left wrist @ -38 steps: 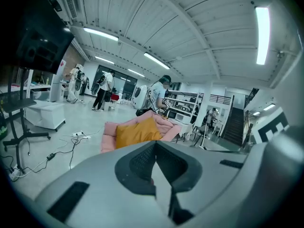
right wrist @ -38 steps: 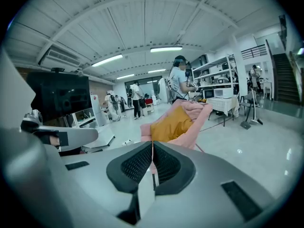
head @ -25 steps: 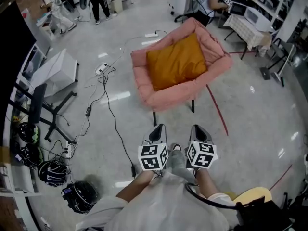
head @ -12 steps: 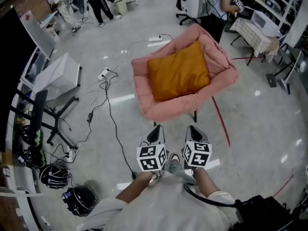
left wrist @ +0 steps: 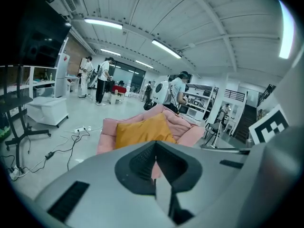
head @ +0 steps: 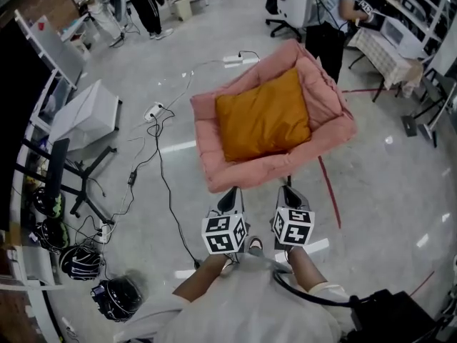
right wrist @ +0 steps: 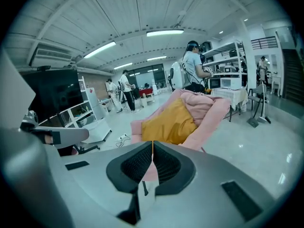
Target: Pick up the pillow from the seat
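Note:
An orange pillow (head: 263, 120) lies flat on the seat of a pink padded chair (head: 214, 170) in the head view. It shows ahead in the left gripper view as the pillow (left wrist: 137, 131) and in the right gripper view as the pillow (right wrist: 170, 121). My left gripper (head: 234, 193) and right gripper (head: 285, 189) are held side by side just in front of the chair's near edge. Both are shut with nothing between their jaws. Neither touches the pillow or the chair.
Black cables and a power strip (head: 153, 110) trail over the floor left of the chair. A white cabinet (head: 86, 113) and a black stand (head: 61, 170) are at the left, helmets (head: 118, 295) at lower left. People (head: 332, 20) stand behind the chair. A red floor line (head: 328, 191) runs right.
The chair and pillow have come nearer in the head view, so both grippers now sit close to the chair's front edge. Both stay shut.

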`<state>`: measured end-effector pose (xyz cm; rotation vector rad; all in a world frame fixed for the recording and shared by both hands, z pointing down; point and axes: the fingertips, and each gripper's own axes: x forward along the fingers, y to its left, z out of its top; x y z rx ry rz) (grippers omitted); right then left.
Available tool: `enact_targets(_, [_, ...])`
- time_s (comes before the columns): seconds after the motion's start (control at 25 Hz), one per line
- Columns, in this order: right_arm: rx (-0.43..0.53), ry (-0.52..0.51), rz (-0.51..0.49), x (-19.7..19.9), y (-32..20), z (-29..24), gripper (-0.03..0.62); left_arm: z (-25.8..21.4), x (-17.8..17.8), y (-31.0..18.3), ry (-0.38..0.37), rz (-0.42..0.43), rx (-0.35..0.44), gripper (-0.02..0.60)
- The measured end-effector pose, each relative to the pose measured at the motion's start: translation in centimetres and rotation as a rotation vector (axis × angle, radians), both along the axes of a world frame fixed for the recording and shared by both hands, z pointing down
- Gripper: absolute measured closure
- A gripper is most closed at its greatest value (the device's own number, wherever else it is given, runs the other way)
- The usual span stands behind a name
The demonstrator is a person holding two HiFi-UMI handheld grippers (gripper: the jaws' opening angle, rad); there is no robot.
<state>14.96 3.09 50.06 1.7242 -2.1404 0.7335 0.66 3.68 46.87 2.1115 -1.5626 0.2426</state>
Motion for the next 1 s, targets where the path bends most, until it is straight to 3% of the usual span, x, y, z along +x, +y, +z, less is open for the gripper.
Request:
enact_targets(0.48, [-0.039,-0.031,-0.015,2.8,-5.0,1.5,0.563,0.9,1.9,-4.6,-0.034,-0.03,-0.032,0.572])
enact_targets(1.0, [-0.055,-0.032,0.041,4.5,-10.9,2.2,0.563,0.8,2.9,-12.2,-0.019,-0.008,-0.016,0.572])
